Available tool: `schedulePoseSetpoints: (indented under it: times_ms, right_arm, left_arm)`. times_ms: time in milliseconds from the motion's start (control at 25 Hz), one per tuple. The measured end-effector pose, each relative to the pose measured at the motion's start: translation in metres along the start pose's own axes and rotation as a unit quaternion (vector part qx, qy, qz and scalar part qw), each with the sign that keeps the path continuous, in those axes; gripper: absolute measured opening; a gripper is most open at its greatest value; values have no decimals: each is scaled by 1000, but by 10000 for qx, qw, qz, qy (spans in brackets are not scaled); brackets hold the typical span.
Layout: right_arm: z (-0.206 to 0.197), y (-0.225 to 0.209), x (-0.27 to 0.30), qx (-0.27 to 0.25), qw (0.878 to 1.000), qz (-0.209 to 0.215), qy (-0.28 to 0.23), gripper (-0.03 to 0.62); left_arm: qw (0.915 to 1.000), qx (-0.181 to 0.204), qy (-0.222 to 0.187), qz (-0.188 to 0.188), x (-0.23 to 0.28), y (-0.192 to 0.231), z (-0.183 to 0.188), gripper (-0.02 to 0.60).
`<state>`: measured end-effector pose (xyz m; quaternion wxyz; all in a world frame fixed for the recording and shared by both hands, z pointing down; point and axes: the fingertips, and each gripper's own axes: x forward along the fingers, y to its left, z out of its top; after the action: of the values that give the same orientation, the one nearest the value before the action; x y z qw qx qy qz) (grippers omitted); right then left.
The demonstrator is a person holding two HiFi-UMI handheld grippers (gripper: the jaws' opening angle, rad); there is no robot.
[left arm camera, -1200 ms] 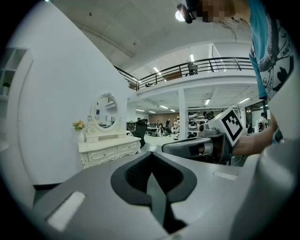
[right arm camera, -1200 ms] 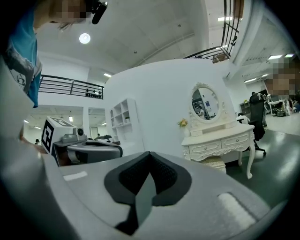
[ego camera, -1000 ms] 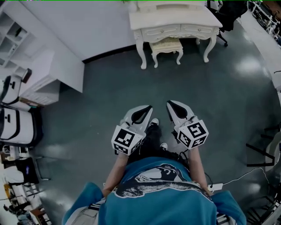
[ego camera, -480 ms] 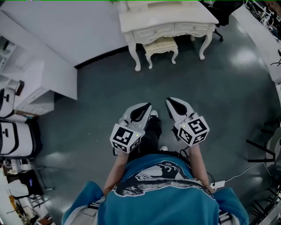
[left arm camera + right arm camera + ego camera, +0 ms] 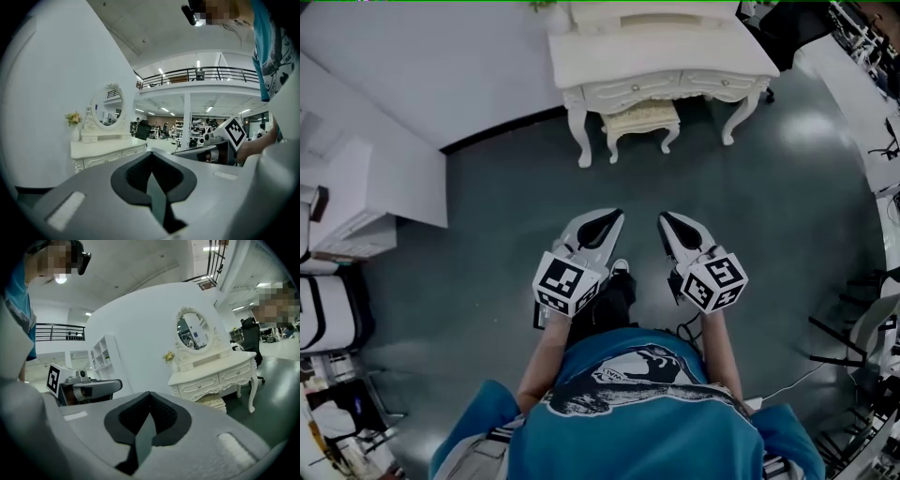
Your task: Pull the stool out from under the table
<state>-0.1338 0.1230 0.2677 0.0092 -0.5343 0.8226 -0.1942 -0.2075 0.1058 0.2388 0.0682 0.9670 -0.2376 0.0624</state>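
Head view: stool (image 5: 642,119) tucked under the table (image 5: 661,58); left gripper (image 5: 602,228) and right gripper (image 5: 678,232), both clenched empty, well short of the table.

Head view looks steeply down over the person; left claw (image 5: 612,216) and right claw (image 5: 665,218) mid-frame, white bench (image 5: 661,56) well ahead at top. Each claw view sits low behind its own jaws, facing that same distant bench and catching the other claw.

Glossy floor (image 5: 487,239); seemingly painted-wood table (image 5: 666,54)
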Motion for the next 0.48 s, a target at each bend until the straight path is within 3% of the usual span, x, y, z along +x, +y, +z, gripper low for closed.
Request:
schedulePoseSetpoints:
  times_ms: [280,480]
  right_arm:
    - [17,-29,56,70,9997,-214,99,3]
    - [18,-48,63,160,9989,-401,192,3]
  left_arm:
    - [9998,-67,157,-124,35,63,0,14]
    - [9993,-154,152,-318,55,71,2,14]
